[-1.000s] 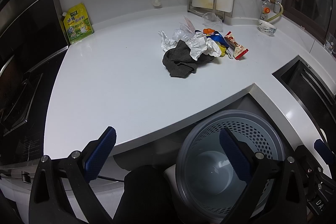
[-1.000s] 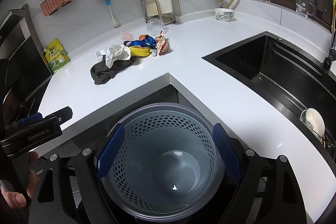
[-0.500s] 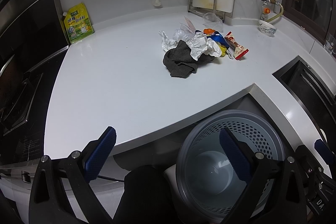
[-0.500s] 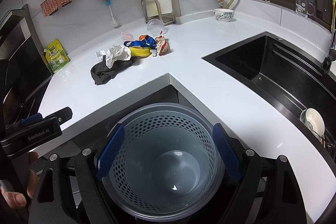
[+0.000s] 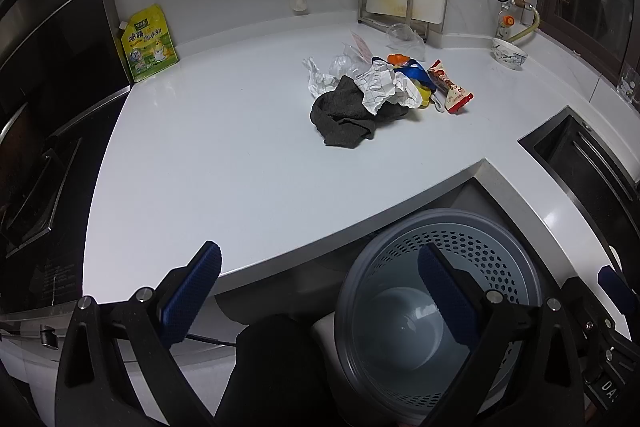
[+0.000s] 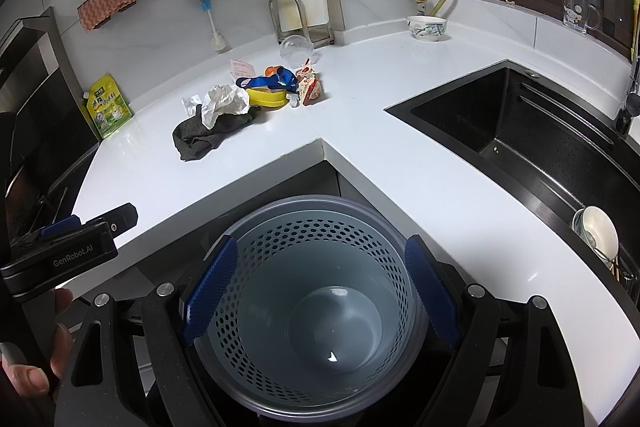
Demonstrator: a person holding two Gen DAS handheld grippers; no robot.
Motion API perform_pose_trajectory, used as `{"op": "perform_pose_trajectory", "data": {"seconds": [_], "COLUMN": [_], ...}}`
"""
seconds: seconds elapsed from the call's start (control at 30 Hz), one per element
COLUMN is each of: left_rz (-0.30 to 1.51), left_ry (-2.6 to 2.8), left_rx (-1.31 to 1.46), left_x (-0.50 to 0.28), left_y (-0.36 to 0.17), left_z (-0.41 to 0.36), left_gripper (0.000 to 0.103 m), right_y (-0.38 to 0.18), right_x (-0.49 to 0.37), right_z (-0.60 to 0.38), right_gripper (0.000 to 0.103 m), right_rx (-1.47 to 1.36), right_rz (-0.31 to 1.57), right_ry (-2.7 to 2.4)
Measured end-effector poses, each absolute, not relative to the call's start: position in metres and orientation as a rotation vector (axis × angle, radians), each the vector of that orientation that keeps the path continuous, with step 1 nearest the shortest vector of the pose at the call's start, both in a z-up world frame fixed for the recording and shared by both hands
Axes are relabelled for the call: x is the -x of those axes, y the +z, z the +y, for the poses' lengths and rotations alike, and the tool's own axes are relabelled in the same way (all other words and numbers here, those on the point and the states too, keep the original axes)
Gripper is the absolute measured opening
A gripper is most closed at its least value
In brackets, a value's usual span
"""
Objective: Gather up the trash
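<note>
The trash pile (image 5: 384, 87), a dark rag (image 5: 344, 115) with crumpled paper (image 5: 380, 87) and wrappers on it, lies toward the back edge of the white counter (image 5: 224, 131), well ahead of both grippers and apart from them. The left gripper (image 5: 320, 291) hangs wide and empty over the front edge, with the pile ahead and a little right of its jaws. The right gripper (image 6: 316, 287), equally wide and empty, straddles the grey bin (image 6: 316, 307) below the counter's inner corner, so I judge the left the nearer.
</note>
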State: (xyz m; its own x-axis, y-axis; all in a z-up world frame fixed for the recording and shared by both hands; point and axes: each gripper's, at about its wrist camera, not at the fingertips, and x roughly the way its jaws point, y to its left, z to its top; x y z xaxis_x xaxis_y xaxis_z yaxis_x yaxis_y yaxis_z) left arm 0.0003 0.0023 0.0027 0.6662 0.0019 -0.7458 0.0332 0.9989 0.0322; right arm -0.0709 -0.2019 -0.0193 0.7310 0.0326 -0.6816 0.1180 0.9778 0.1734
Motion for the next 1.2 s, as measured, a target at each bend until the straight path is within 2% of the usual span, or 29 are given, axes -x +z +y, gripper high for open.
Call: {"op": "perform_pose_trajectory", "data": {"seconds": [0.37,0.67,0.97,1.2], "left_rz": [0.840,0.826,0.750,0.708], "left_ry": [-0.015,0.006,0.001,0.003], "left_rx": [-0.045,-0.036,0.006,0.001], "left_x": [0.002,-0.027,-0.079,-0.119], "left_y": [0.002,-0.002,-0.004,-0.004], "left_z": [0.003,0.012,0.022,0.023], "left_gripper": [0.097,0.097,0.097,0.097], "right_y": [-0.019,-0.024,-0.013,-0.005], "right_x": [0.070,0.046,-0.022,-0.110], "right_z": [-0.201,-0.214,-0.229,-0.227], "right_gripper": [0.082,0.082,0.082,0.082], "right_rx": [-0.213,-0.213,-0.177,-0.102], "right_rz": [0.752,0.742,0.697,0.677], "right_ry": [-0.044,-0.036,-0.004,0.013]}}
